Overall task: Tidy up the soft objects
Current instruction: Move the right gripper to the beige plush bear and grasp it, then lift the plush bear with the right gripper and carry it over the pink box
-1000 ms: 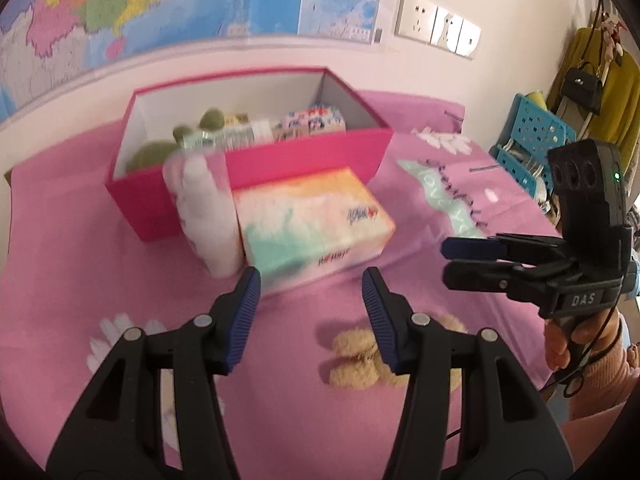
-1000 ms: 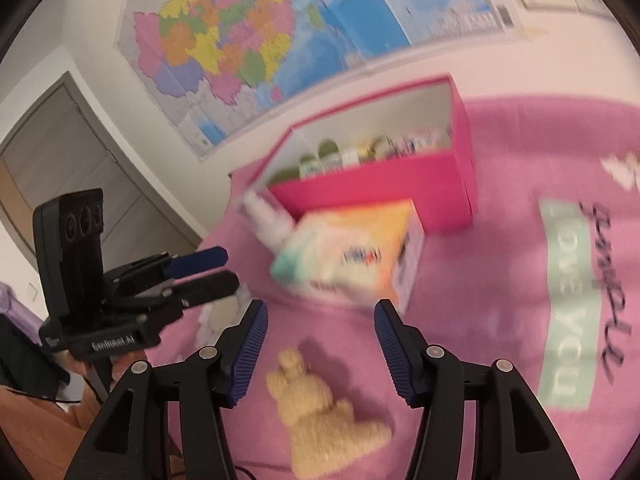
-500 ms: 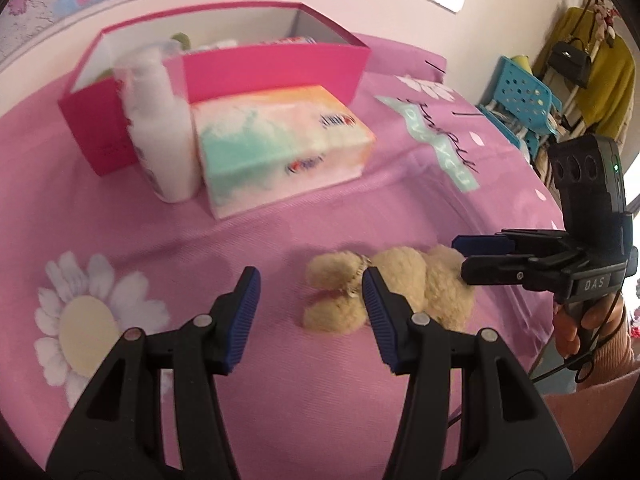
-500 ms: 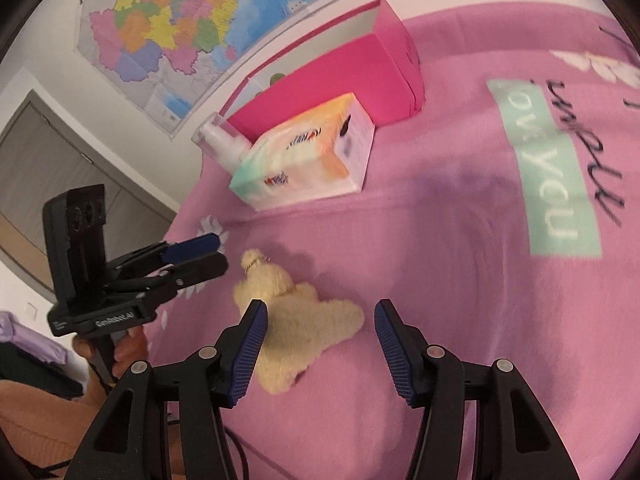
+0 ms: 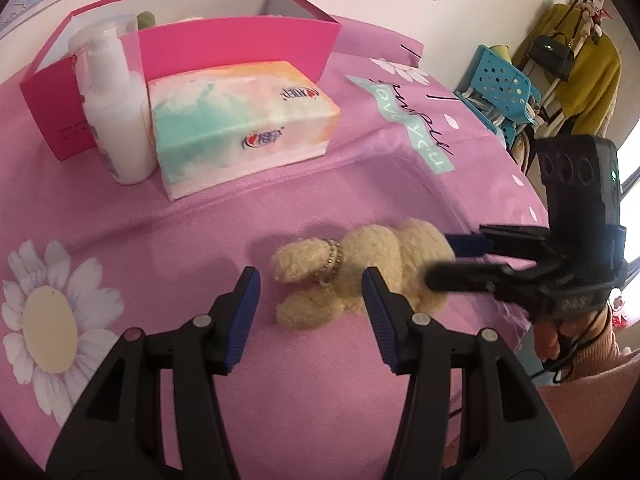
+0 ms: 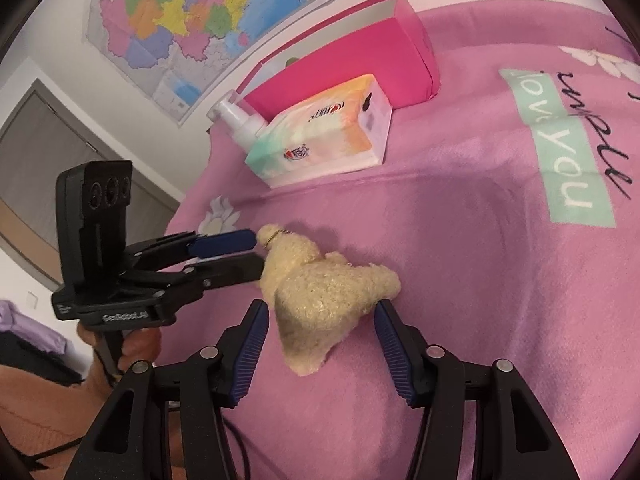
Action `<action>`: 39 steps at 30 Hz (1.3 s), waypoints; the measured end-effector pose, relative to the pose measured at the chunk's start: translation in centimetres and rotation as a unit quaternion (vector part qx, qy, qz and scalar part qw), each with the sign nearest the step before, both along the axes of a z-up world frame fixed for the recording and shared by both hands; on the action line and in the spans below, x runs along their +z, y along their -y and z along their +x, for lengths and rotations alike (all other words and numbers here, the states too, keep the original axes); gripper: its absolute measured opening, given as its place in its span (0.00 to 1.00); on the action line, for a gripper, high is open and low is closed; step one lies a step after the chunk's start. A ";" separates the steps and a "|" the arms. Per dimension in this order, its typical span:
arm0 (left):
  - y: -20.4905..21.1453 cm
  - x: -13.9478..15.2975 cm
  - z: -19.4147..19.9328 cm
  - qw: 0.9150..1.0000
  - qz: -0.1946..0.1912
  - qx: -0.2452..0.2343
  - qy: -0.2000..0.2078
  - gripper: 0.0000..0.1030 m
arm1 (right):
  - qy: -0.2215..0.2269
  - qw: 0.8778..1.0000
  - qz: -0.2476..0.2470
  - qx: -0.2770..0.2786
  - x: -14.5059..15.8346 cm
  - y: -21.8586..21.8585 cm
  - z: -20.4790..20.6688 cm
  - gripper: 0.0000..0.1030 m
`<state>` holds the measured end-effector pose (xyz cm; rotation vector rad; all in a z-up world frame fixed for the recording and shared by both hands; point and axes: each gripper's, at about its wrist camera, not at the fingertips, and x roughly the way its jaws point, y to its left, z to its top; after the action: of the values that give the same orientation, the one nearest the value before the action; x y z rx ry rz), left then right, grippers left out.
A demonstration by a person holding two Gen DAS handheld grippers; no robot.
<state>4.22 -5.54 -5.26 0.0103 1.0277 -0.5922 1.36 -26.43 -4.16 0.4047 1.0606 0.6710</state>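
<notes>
A cream plush bear [image 5: 360, 264] lies on the pink blanket, its head with a bead collar toward my left gripper; it also shows in the right wrist view [image 6: 324, 292]. My left gripper [image 5: 312, 280] is open, its fingertips at the bear's head end. My right gripper [image 6: 318, 316] is open, its fingers on either side of the bear's body. In the left wrist view the right gripper [image 5: 448, 256] reaches the bear from the right. A pastel tissue pack [image 5: 240, 120] lies in front of an open pink box [image 5: 240, 44].
A white pump bottle [image 5: 116, 116] stands left of the tissue pack. The pink box holds several items, mostly hidden. The blanket's right edge [image 5: 536, 208] drops toward a blue crate [image 5: 500, 88] and hanging clothes. A wall map [image 6: 192, 12] hangs behind.
Both grippers have moved down and in toward the plush bear. The bear now lies between the right gripper's fingers and at the left gripper's tips. Both stayed open.
</notes>
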 end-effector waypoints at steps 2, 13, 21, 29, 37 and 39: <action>0.3 -0.1 -0.1 1.000 0.001 -0.006 -0.002 0.54 | 0.008 1.000 -0.010 -0.005 0.1 -0.1 0.2 0.42; 1.4 -0.6 -0.4 1.000 0.010 -0.013 -0.008 0.56 | 0.042 0.999 -0.027 -0.013 0.6 -0.1 1.2 0.36; 1.2 -1.0 -0.4 0.999 -0.006 -0.010 -0.030 0.56 | 0.038 0.999 -0.012 -0.020 0.4 0.3 1.3 0.33; 1.3 0.1 -0.6 0.999 -0.037 -0.016 -0.028 0.39 | 0.037 0.999 0.004 -0.027 0.5 0.7 1.3 0.30; 1.7 0.2 -0.6 1.000 -0.013 -0.010 -0.019 0.39 | 0.049 0.999 0.010 -0.019 1.3 0.4 1.3 0.30; 1.4 -0.5 -0.4 0.999 -0.011 -0.005 -0.032 0.39 | 0.044 0.999 0.007 -0.022 1.0 0.5 1.5 0.30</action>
<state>3.87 -6.95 -5.78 -0.0231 1.0826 -0.6160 2.82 -26.92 -3.18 0.4064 0.9609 0.6510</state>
